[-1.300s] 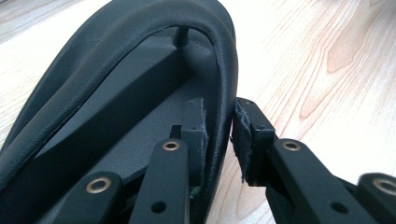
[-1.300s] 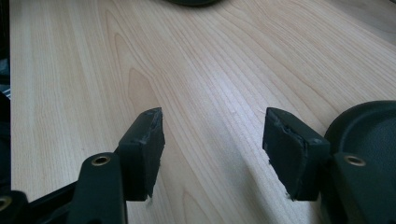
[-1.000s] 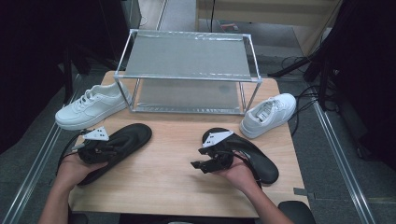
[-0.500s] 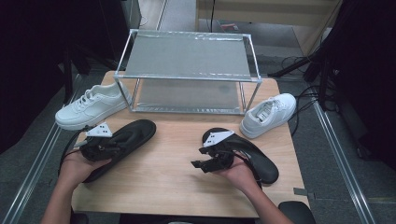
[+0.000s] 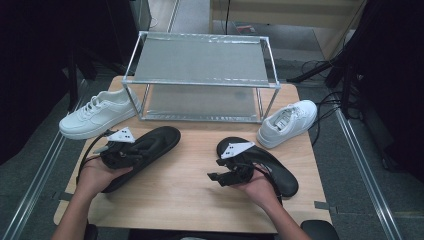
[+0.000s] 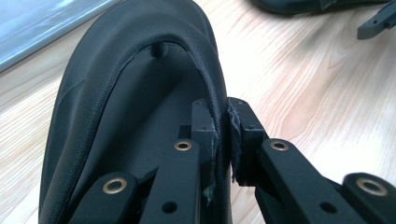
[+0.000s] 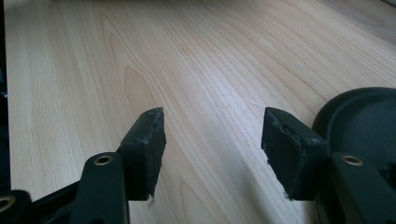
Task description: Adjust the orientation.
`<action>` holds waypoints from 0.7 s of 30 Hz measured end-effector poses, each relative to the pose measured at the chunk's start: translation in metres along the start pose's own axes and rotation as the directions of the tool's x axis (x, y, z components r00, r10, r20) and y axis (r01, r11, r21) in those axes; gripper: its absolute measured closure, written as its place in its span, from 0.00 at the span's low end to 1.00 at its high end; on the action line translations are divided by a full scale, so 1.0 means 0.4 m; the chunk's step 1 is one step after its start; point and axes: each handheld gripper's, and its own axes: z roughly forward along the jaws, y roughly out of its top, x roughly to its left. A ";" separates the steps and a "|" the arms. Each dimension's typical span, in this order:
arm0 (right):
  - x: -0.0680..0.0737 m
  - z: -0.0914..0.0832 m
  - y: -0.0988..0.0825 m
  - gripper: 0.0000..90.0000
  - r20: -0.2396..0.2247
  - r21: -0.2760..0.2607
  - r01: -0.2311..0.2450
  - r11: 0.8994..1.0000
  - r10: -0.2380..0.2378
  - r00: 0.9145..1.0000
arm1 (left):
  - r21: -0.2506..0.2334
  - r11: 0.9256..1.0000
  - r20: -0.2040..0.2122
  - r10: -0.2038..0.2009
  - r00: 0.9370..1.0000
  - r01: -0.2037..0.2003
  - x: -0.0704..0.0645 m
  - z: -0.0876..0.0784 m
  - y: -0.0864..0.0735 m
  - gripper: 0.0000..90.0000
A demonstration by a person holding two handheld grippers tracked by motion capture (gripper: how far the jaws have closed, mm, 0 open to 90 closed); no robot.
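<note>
- Left gripper view: my left claw (image 6: 223, 135) is pinched tight on the rim of the left black shoe (image 6: 135, 88), which extends ahead of it.
- Right claw (image 7: 212, 149) gapes empty; the right black shoe (image 7: 362, 121) lies beside its right jaw.
- Step judged: carrying toward the rack (image 5: 200, 60); next, lift clear and aim at the shelf.

A: Item check: is any lettering, label, brand mark or number showing on the two black shoes (image 5: 150, 150), (image 5: 270, 165)?

B: Nothing legible is showing. Both uppers are reading plain black.

A: And the white sneakers (image 5: 97, 114), (image 5: 290, 122)?

B: Plain white in the high view; any mark is coming out too small to read.

A: The metal rack (image 5: 200, 62) and wooden table (image 5: 185, 185)?

B: No sign, sticker or figure is appearing on either. Entry: no readable text.
</note>
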 end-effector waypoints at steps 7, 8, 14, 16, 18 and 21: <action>0.002 -0.016 -0.015 0.45 0.020 -0.015 -0.012 1.000 0.013 1.000 | 0.019 1.000 0.032 0.021 0.999 -0.022 -0.034 0.058 0.050 0.92; 0.002 -0.020 -0.018 0.45 0.022 -0.019 -0.014 1.000 0.014 1.000 | 0.020 0.999 0.032 0.029 0.999 -0.030 -0.040 0.066 0.057 0.92; 0.001 -0.038 -0.036 0.45 0.048 -0.030 -0.037 0.999 0.038 0.998 | 0.027 0.999 0.057 0.042 0.998 -0.043 -0.071 0.115 0.096 0.91; 0.001 -0.040 -0.038 0.45 0.052 -0.032 -0.040 0.999 0.042 0.998 | 0.031 0.998 0.058 0.056 0.997 -0.058 -0.085 0.133 0.107 0.91; 0.004 -0.043 -0.042 0.45 0.059 -0.036 -0.045 0.998 0.047 0.997 | 0.029 0.998 0.068 0.054 0.996 -0.056 -0.097 0.151 0.117 0.91; 0.006 -0.044 -0.044 0.45 0.063 -0.041 -0.047 0.998 0.049 0.997 | 0.036 0.998 0.067 0.050 0.997 -0.052 -0.103 0.176 0.128 0.91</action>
